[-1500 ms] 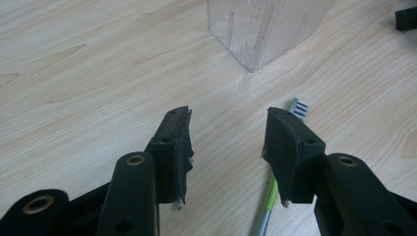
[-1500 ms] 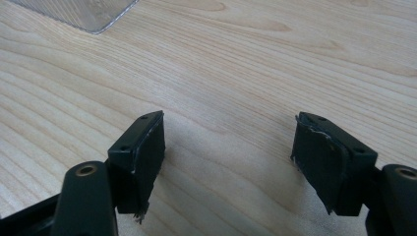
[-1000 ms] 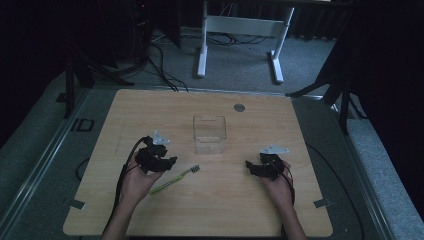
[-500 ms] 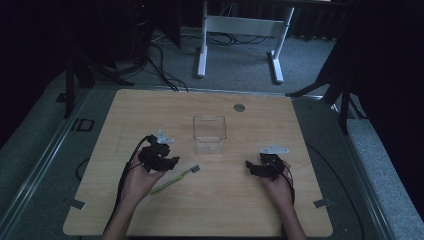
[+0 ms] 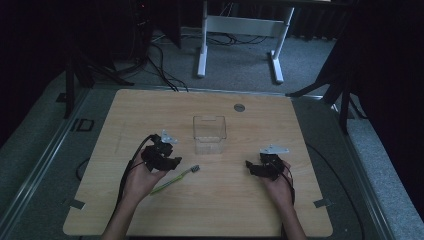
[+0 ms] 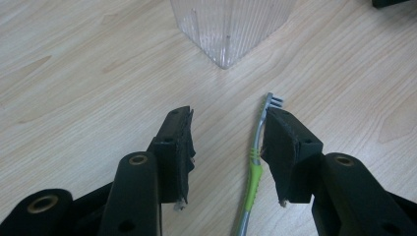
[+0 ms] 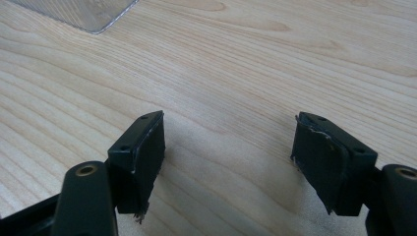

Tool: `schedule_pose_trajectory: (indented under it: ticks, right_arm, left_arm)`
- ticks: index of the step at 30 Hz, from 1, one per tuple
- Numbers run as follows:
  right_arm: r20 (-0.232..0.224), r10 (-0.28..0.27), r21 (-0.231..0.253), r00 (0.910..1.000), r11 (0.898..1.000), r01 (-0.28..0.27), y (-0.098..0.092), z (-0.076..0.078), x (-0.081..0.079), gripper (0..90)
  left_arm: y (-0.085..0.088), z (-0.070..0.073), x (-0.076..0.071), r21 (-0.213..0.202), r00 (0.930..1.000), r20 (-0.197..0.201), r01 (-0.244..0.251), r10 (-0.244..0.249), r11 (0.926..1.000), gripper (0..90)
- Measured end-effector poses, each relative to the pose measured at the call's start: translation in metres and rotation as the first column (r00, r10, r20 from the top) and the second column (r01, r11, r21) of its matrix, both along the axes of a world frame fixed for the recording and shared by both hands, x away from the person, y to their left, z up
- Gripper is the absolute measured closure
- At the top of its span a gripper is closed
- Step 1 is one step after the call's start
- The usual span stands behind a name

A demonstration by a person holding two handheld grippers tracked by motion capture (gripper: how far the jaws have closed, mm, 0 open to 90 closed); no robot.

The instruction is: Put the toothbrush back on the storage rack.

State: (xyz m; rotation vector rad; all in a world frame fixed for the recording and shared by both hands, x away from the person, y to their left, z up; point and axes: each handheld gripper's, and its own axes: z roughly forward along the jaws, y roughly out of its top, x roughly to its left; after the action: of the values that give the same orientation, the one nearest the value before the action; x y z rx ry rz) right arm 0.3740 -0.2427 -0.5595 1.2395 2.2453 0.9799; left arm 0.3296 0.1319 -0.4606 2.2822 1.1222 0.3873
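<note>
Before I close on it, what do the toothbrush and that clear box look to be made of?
The toothbrush looks like moulded plastic: a glossy green grip running into a grey neck and a grey-white bristle head. The clear box seems to be rigid transparent plastic, possibly acrylic; the wood grain shows through its ribbed walls and its corner glints. Both sit on a matte wood-grain table, likely laminate.

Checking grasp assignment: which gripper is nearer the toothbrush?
Left. The left gripper is open right over the toothbrush, which lies by one jaw. The right gripper sits well off past the brush head, open over bare table.
</note>
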Motion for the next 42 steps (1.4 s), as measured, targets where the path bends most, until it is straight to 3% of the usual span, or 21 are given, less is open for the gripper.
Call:
schedule_pose_trajectory:
  ticks: [27, 42]
  right_arm:
    - [0.000, 0.000, 0.000, 1.0000, 1.000, 0.000, 0.000, 0.000, 0.000, 28.3]
    - [-0.001, -0.001, 0.001, 1.0000, 1.000, 0.001, 0.000, 0.000, 0.000, 28.2]
  left_arm:
    - [-0.010, -0.003, 0.004, 0.061, 0.9962, -0.064, 0.063, -0.059, 0.9962, 56.5]
    - [-0.016, -0.006, 0.005, 0.094, 0.9905, -0.108, 0.095, -0.085, 0.9910, 56.5]
